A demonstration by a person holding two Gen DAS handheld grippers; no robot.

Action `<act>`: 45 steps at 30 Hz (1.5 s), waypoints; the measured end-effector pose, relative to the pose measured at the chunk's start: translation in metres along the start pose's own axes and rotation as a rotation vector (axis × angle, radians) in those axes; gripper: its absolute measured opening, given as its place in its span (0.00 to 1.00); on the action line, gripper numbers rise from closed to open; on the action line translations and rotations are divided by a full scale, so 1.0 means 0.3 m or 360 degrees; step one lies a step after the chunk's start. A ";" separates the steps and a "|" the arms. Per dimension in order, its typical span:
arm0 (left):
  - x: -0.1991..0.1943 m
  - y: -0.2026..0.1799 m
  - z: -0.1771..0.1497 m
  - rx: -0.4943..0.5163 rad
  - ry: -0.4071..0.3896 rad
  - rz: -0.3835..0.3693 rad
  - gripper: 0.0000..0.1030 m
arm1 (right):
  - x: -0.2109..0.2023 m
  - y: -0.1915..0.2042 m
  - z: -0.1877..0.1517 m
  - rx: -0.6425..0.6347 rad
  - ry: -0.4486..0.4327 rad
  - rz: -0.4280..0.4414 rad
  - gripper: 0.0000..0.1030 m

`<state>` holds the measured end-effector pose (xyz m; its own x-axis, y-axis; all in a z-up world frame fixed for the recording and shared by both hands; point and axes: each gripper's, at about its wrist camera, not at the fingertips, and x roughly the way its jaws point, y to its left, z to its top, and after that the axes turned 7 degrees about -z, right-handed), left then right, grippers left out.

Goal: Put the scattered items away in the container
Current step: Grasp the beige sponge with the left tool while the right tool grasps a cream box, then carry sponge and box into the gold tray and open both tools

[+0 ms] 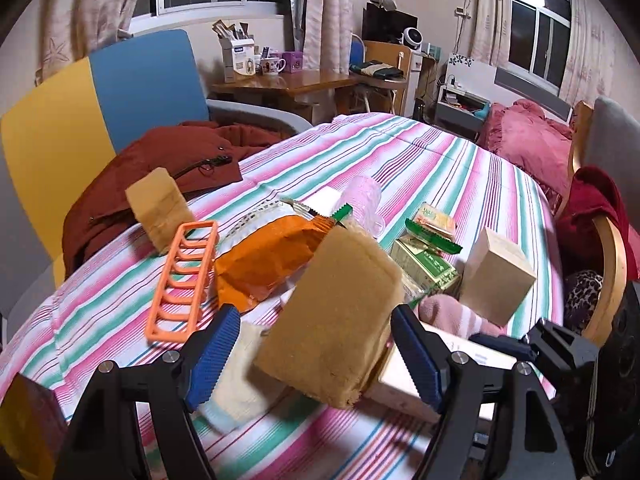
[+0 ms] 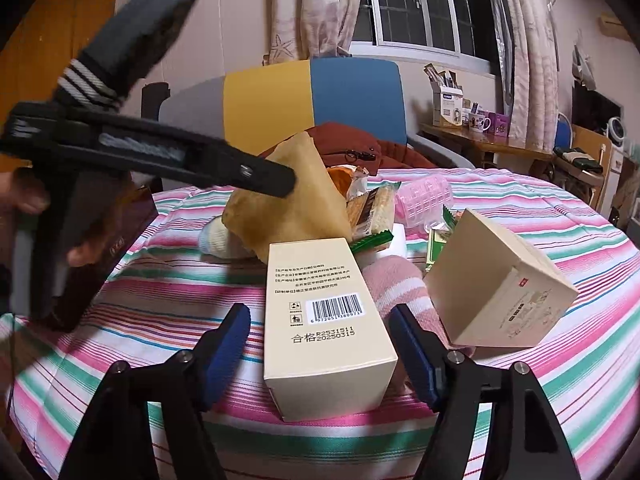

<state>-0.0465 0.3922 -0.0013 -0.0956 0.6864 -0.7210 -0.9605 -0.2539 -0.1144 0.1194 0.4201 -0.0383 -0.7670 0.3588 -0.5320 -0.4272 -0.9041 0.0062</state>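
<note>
Left gripper [image 1: 316, 356]: jaws spread wide around a tan sponge slab [image 1: 332, 320], neither pad visibly touching it; released.
Right gripper [image 2: 320, 354]: jaws apart, straddling the long cream carton [image 2: 326, 320] with the barcode; not clamped.
Sponge slab: tilted, propped on the heap over the striped bedspread [image 1: 420, 160]; likely light and squashy, best pinched across its flat faces.
Carton: lying flat at the near edge of the bed; probably stiff card, light, smooth-sided, so a grip across its narrow width should suit.
Container: possibly the dark box [image 2: 100, 248] in the left hand; hard to tell.
Around: orange rack [image 1: 182, 280], orange snack bag [image 1: 264, 256], second sponge [image 1: 160, 208], square cream box [image 2: 500, 280], pink striped sock [image 2: 400, 284], pink curler [image 2: 424, 200], green packets [image 1: 428, 256].
In the way: the sock and square box crowd the carton's right side.
</note>
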 end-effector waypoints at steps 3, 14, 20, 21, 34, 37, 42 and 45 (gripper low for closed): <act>0.037 0.001 0.003 0.0011 0.0026 -0.0004 0.75 | 0.007 -0.002 -0.002 0.0014 0.0010 0.0010 0.67; 0.015 0.003 -0.050 -0.0103 -0.0033 -0.0050 0.60 | 0.013 0.001 -0.014 0.0016 0.0032 0.0014 0.52; -0.074 0.005 -0.132 -0.0283 -0.0159 -0.0019 0.56 | 0.004 0.012 -0.017 -0.0005 0.0030 -0.0002 0.51; -0.092 0.005 -0.152 -0.0316 -0.0180 -0.0018 0.56 | 0.003 0.016 -0.016 -0.0015 0.0030 -0.0008 0.50; -0.242 -0.048 -0.410 -0.0497 -0.0236 0.0011 0.54 | -0.075 0.099 -0.046 -0.0076 0.0084 0.0009 0.49; -0.273 -0.060 -0.454 -0.0523 -0.0258 0.0002 0.53 | -0.102 0.121 -0.059 -0.0088 0.0108 0.0023 0.49; -0.283 -0.110 -0.516 -0.0501 -0.0224 0.0011 0.54 | -0.157 0.137 -0.081 -0.0098 0.0138 0.0018 0.49; -0.267 -0.134 -0.522 -0.0466 -0.0216 0.0058 0.54 | -0.177 0.145 -0.094 -0.0113 0.0158 0.0003 0.49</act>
<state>0.0407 0.2409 -0.0460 -0.1814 0.7529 -0.6327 -0.8417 -0.4516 -0.2959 0.1552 0.3553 -0.0336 -0.7153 0.3355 -0.6130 -0.3882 -0.9202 -0.0506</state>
